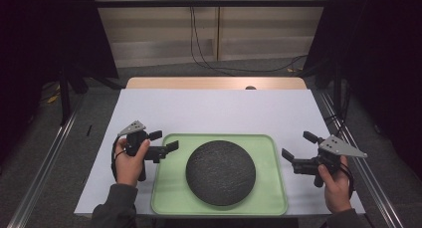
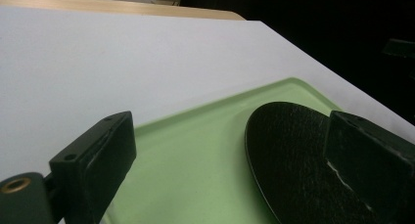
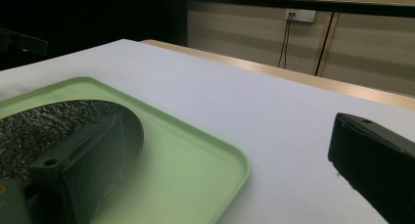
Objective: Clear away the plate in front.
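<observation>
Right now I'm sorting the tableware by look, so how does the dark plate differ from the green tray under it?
The plate is round, the tray rectangular with rounded corners. The plate is near-black with a rough, speckled surface; the tray is pale green and smooth. The plate is smaller and lies inside the tray, which rests on the white table. Both lie flat and neither is held by a gripper.
</observation>
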Demonstrator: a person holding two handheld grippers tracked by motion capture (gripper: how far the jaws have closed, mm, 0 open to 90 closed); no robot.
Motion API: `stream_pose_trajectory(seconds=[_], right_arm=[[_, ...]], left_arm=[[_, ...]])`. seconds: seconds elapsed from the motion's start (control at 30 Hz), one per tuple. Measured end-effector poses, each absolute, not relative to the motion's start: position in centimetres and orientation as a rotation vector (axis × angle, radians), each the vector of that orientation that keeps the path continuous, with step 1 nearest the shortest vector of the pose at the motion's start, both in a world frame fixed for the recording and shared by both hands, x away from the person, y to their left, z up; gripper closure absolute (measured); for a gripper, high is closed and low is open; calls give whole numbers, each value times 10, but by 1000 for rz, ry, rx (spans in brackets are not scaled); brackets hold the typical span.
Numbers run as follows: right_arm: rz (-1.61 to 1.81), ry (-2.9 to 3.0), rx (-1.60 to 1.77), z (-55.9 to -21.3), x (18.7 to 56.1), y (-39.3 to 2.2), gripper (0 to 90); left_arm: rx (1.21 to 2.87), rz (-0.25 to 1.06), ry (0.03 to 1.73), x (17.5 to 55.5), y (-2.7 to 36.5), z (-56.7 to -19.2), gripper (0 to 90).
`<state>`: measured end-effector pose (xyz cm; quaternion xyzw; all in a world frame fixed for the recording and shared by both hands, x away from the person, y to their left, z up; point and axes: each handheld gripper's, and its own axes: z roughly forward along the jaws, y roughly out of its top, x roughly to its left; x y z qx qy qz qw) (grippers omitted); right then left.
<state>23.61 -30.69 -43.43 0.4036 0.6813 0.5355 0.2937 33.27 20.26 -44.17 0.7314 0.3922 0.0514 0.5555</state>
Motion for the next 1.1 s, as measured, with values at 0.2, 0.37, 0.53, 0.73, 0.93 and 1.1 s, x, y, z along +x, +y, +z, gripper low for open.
stream_pose_trajectory(seconds=[0.2, 0.37, 0.53, 0.73, 0.93, 1.1], right_arm=[[1428, 1814, 1070, -434, 236, -307, 2], [1424, 1820, 1071, -434, 236, -307, 2], [1424, 1815, 1076, -434, 236, -307, 3], [1425, 1821, 1075, -434, 236, -307, 3], [1425, 1814, 1075, -435, 236, -307, 3], [1420, 1816, 1075, -435, 236, -308, 3]], left_arm=[[1722, 139, 937, 333, 209, -441, 54], [1714, 152, 946, 334, 217, -441, 54], [1711, 163, 952, 335, 224, -441, 54], [1701, 181, 966, 335, 230, -440, 54], [1693, 191, 987, 336, 239, -442, 54], [1693, 200, 996, 336, 243, -441, 54]])
